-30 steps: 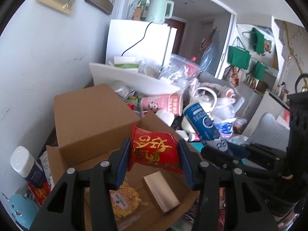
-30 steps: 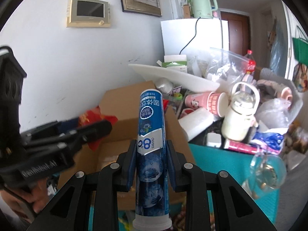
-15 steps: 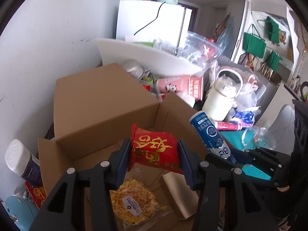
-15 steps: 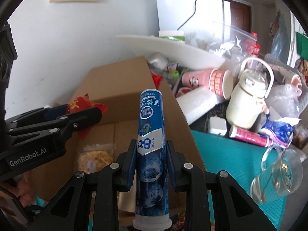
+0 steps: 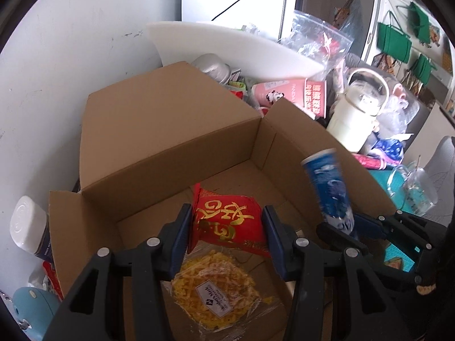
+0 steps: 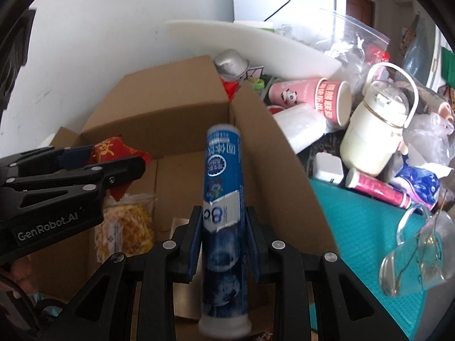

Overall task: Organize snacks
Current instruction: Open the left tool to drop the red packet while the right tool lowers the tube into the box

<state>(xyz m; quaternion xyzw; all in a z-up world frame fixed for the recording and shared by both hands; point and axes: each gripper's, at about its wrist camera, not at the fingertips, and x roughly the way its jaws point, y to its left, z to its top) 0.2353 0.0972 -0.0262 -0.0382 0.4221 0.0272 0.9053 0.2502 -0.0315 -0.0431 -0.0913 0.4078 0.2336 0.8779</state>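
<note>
The cardboard box (image 5: 176, 130) stands open-topped as the collection point. The left gripper (image 5: 227, 227), jaws clamped on the red snack packet (image 5: 227, 221), holds it over the box interior, above the yellow noodle pack (image 5: 216, 292) on the box floor. The right gripper (image 6: 223, 227), jaws clamped on the blue tube (image 6: 224, 199), holds it upright over the box's right side, probably for release inside.

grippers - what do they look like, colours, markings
Both are black plastic with cut-out frames, silver screw heads and blue-padded fingers. The left gripper carries white "GenRobot.AI" lettering on its side, seen from the right wrist. The right gripper looks the same; no sleeves show.
</note>
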